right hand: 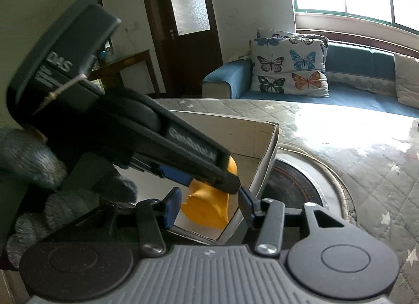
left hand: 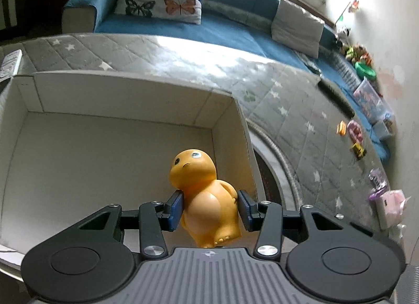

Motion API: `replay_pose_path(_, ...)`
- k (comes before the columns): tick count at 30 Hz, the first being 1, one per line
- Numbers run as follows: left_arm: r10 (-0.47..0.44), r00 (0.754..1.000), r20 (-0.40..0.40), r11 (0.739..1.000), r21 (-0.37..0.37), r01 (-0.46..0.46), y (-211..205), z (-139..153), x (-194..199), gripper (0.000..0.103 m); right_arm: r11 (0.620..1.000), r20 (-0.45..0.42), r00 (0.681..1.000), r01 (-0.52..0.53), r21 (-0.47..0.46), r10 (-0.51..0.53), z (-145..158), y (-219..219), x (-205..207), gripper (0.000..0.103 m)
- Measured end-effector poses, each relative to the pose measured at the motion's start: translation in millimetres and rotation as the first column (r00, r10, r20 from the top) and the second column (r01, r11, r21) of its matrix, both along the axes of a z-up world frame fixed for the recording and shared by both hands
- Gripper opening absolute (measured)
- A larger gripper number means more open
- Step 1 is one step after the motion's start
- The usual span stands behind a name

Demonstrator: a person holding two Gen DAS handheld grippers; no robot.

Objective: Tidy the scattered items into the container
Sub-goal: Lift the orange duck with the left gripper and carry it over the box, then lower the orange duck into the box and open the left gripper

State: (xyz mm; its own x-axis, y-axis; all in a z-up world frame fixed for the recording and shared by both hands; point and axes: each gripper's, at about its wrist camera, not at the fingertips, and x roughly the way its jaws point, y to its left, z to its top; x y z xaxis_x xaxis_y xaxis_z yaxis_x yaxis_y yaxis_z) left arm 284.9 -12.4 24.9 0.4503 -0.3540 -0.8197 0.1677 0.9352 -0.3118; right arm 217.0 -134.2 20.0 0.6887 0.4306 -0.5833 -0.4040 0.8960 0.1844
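Observation:
An orange dinosaur toy [left hand: 204, 199] stands upright between the blue pads of my left gripper [left hand: 209, 209], which is shut on its body. It hangs over the inside of an open white cardboard box [left hand: 125, 81], near the box's right wall. In the right wrist view the left gripper [right hand: 209, 183] reaches in from the upper left with the orange toy [right hand: 207, 212] in it, over the box [right hand: 264, 162]. My right gripper [right hand: 209, 205] is open just outside the box's near corner. Its pads touch nothing, and the toy shows beyond them.
The box sits on a grey quilted star mat [left hand: 288, 110] beside a round dark rug [left hand: 272, 173]. Several small toys lie far right on the mat, among them a yellow truck [left hand: 358, 150] and a pink box [left hand: 390, 204]. A blue sofa [left hand: 235, 28] with a butterfly pillow stands behind. A grey fuzzy sleeve [right hand: 34, 167] holds the left gripper.

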Motion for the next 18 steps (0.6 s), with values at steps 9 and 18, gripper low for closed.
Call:
replay_pose_path(9, -0.015, 1.0, -0.012, 1.0, 0.015, 0.016, -4.2, -4.4, 1.2, 0.046, 1.0, -0.002, 1.0, 0.003, 0.008, -0.003, 1.4, -1.4, -3.1, 0.049)
replay_pose_path(18, 0.006, 1.0, 0.014, 1.0, -0.003, -0.006, 6.0, 8.8, -8.2, 0.046, 1.0, -0.004, 1.0, 0.001, 0.006, -0.001, 3.6, -3.5, -5.7, 0.049)
